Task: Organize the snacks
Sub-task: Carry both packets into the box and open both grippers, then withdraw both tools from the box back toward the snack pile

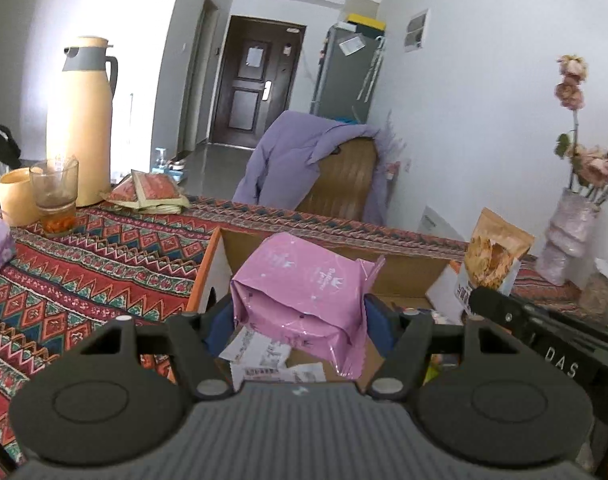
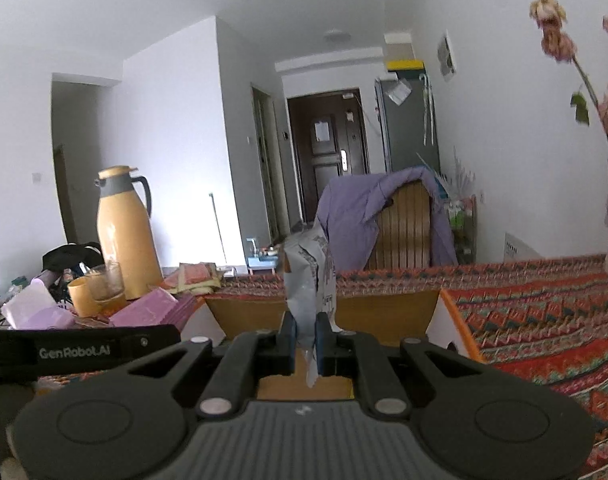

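Observation:
My left gripper is shut on a pink snack packet and holds it over an open cardboard box on the patterned tablecloth. My right gripper is shut on the edge of a snack bag, seen edge-on with its silvery back, above the same box. In the left wrist view that bag shows its orange chip-printed front, with the right gripper pinching its lower edge at the box's right side. Paper slips lie inside the box.
A tan thermos, a tan cup and a glass stand at the table's far left. Red sachets lie beside them. A vase of dried flowers stands at the right. A chair with a purple jacket is behind the table.

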`<state>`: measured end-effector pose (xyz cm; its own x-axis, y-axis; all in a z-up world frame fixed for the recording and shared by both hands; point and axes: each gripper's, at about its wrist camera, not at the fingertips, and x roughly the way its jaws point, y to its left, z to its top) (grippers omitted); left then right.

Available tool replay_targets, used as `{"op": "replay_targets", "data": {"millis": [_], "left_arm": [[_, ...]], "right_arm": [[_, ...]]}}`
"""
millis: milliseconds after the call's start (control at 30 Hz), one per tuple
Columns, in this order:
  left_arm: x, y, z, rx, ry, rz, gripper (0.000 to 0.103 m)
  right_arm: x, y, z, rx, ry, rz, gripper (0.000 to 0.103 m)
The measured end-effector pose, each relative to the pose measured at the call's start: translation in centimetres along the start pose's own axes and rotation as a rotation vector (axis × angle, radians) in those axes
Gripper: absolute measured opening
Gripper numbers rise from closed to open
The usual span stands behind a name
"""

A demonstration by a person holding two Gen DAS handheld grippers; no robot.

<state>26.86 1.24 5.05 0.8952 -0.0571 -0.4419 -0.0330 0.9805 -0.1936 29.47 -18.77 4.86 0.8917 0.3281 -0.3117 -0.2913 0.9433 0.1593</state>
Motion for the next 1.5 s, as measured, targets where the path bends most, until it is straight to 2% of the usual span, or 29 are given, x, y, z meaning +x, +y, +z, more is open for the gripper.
{"op": "replay_targets", "data": {"millis": [233, 367, 467, 533, 567, 600, 633, 667, 700, 833, 1233, 1500], "left_arm": [[3.5, 1.3, -0.8, -0.021, 0.047, 0.034, 0.068], [4.1, 1.1, -1.3, 0.010, 0.047, 0.042, 0.068], [4.1, 1.5, -1.6, -0.004, 0.046, 0.026, 0.073], [4.1, 1.7, -1.6, -0.007, 0.041, 0.024, 0.081], [4.0, 1.8, -1.6, -0.007, 0.034, 0.031, 0.083], [3.8, 1.8, -1.6, -0.007, 0.023, 0.031, 0.087], [3.6, 1.9, -1.6, -0.009, 0.017, 0.024, 0.096], [3.4, 1.9, -1.6, -0.015, 0.009, 0.018, 0.103], [3.1, 1.9, -1.6, -0.021, -0.008, 0.014, 0.103], [2.6, 1.8, -1.5, -0.004, -0.041, 0.021, 0.103], [1.2, 1.9, -0.9, -0.016, -0.065, 0.032, 0.103], [-1.7, 1.5, 0.6, -0.037, -0.079, 0.036, 0.103]], "right_arm": [[2.8, -0.6, -1.5, 0.008, 0.047, -0.015, 0.009], [3.5, -0.7, -2.1, 0.007, 0.069, -0.012, 0.009], [3.8, -0.6, -2.6, 0.012, 0.086, -0.016, 0.015], [3.9, -0.8, -2.6, 0.016, 0.086, -0.029, 0.016], [3.8, -1.0, -2.6, 0.023, 0.086, -0.031, 0.025], [3.7, -1.2, -2.6, 0.035, 0.083, -0.031, 0.045], [3.6, -1.4, -2.6, 0.043, 0.078, -0.034, 0.058], [3.3, -1.5, -2.6, 0.046, 0.068, -0.041, 0.078], [3.0, -1.5, -2.6, 0.045, 0.057, -0.045, 0.085], [2.4, -1.9, -2.5, 0.060, 0.040, -0.033, 0.102], [1.3, -2.2, -2.2, 0.056, 0.023, -0.050, 0.103], [0.1, -1.1, -0.9, 0.031, 0.017, -0.072, 0.103]]}}
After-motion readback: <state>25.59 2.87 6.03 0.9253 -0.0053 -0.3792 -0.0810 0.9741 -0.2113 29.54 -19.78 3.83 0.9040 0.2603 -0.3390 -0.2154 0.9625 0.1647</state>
